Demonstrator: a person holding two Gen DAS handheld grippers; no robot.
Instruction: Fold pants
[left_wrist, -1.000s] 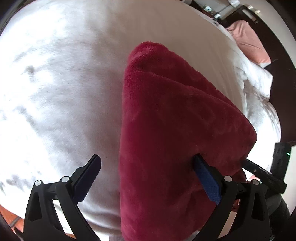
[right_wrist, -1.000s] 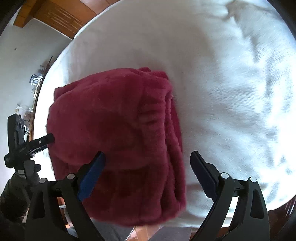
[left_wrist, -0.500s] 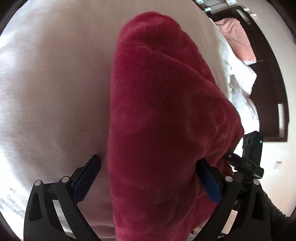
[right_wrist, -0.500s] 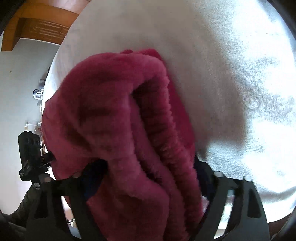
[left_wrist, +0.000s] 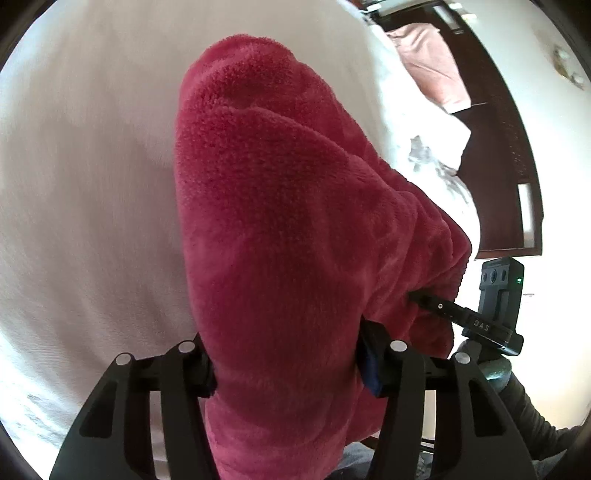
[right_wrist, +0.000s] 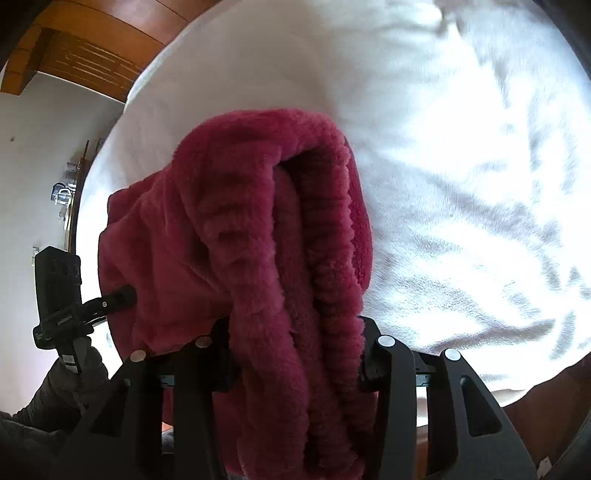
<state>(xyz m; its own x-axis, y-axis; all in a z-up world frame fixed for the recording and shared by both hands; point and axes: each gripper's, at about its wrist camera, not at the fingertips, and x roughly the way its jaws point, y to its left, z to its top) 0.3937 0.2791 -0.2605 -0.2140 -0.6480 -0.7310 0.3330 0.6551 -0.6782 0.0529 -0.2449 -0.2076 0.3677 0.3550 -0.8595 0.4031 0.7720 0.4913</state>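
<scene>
The pants are dark red fleece (left_wrist: 280, 221), folded into a thick bundle over a white bed. My left gripper (left_wrist: 284, 362) is shut on the near end of the bundle, its pads buried in the cloth. My right gripper (right_wrist: 295, 362) is shut on the ribbed waistband end of the pants (right_wrist: 258, 240). Each gripper shows in the other's view, the right one (left_wrist: 424, 299) and the left one (right_wrist: 125, 295), with fingers sunk into the fleece. The bundle is lifted and hangs from both grippers.
A white bed cover (left_wrist: 92, 166) spreads under the pants and also fills the right wrist view (right_wrist: 461, 166). A pink pillow (left_wrist: 428, 62) and a dark headboard (left_wrist: 509, 147) lie at the far right. A wooden floor (right_wrist: 92, 55) shows beyond the bed edge.
Both grippers were open around the pants a second ago. They have closed on the fleece and lifted the near end off the bed.
</scene>
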